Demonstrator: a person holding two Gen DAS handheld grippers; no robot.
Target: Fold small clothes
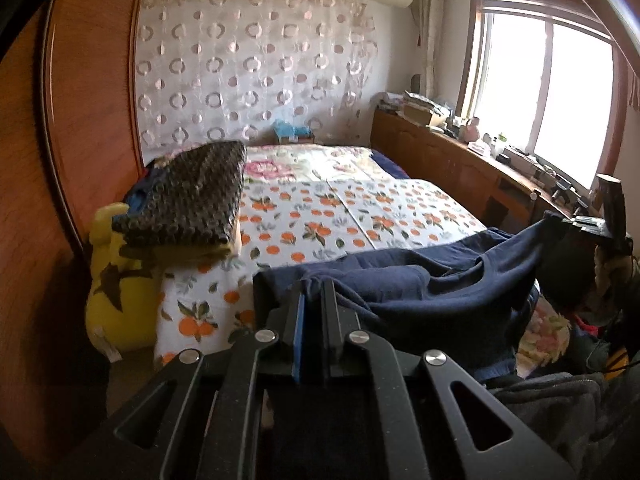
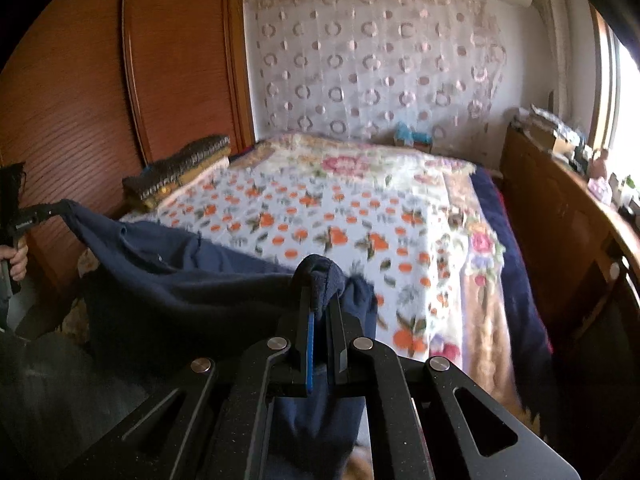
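Note:
A navy blue garment [image 1: 420, 292] hangs stretched between my two grippers at the near edge of the bed. My left gripper [image 1: 314, 292] is shut on one corner of it. My right gripper [image 2: 320, 284] is shut on the other corner, and the cloth folds over its fingertips. The garment [image 2: 180, 280] sags between them, partly over the orange-print bedspread [image 1: 340, 216]. The right gripper also shows in the left wrist view [image 1: 560, 220] at the far right, and the left gripper in the right wrist view [image 2: 52, 210] at the far left.
A folded stack of dark knitted and yellow cloth [image 1: 192, 200] lies at the bed's left side by the wooden wardrobe [image 1: 92, 100]. A yellow plush toy [image 1: 116, 280] sits beside the bed. A cluttered wooden sideboard [image 1: 460, 156] runs under the window on the right.

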